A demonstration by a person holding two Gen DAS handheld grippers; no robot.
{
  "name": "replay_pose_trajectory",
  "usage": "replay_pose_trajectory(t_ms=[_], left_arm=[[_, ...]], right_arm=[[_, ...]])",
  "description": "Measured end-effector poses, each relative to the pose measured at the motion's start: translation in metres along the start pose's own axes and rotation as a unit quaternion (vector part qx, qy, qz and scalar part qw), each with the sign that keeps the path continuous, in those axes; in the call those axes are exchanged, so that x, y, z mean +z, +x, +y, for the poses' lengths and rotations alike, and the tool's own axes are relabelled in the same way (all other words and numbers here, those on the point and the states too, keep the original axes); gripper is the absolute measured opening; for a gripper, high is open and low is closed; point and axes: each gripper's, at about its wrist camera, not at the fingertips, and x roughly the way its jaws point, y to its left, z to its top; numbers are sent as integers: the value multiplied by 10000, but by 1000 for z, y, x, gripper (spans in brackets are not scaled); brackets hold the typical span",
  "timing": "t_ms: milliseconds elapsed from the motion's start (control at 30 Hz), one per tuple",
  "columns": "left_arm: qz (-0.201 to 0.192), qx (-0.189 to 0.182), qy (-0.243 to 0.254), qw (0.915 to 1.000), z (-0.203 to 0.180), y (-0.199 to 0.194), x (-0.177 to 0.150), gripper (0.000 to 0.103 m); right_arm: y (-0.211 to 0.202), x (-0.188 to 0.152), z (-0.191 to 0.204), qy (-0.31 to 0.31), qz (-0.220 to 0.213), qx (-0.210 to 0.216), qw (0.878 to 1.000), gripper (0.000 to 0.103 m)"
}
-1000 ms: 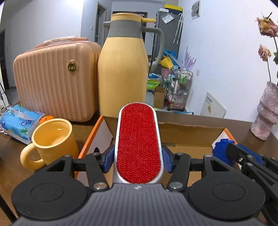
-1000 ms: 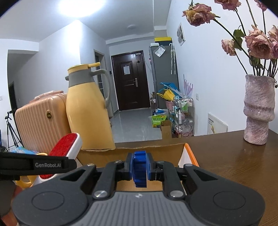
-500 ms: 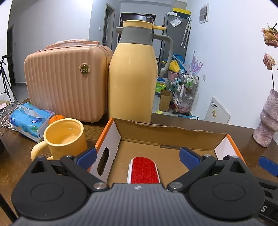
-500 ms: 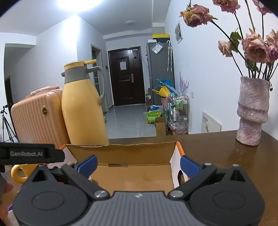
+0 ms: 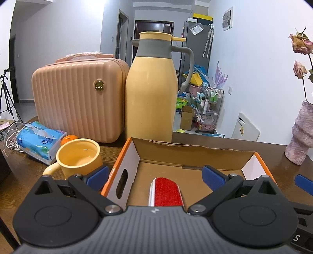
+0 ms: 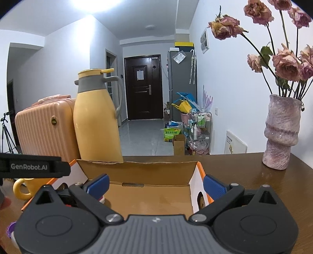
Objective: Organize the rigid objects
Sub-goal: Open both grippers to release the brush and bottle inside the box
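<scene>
**Lighting and picture quality, both wrist views**

I see bright, even indoor light. In the right wrist view a ceiling lamp [image 6: 92, 4] is blown out to white and washes the ceiling around it. The white wall [image 5: 260, 64] reads slightly blue. The wooden table [image 6: 244, 172] carries soft sheen. Shadows are soft inside the cardboard box [image 5: 195, 154]. Focus is sharp throughout, no motion blur. Strong fisheye bending curves the walls and door frames; the corners are vignetted black.

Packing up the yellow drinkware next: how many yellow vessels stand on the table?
2: the yellow mug left of the cardboard box, the tall yellow jug behind it. Others may be hidden.
</scene>
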Motion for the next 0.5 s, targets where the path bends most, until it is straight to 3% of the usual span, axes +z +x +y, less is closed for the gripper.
replay_pose_trajectory(t_ms=[500], left_arm=[[-338, 43, 177, 9993, 12, -48, -20, 103]], right_arm=[[-45, -15, 11, -235, -48, 41, 9997, 103]])
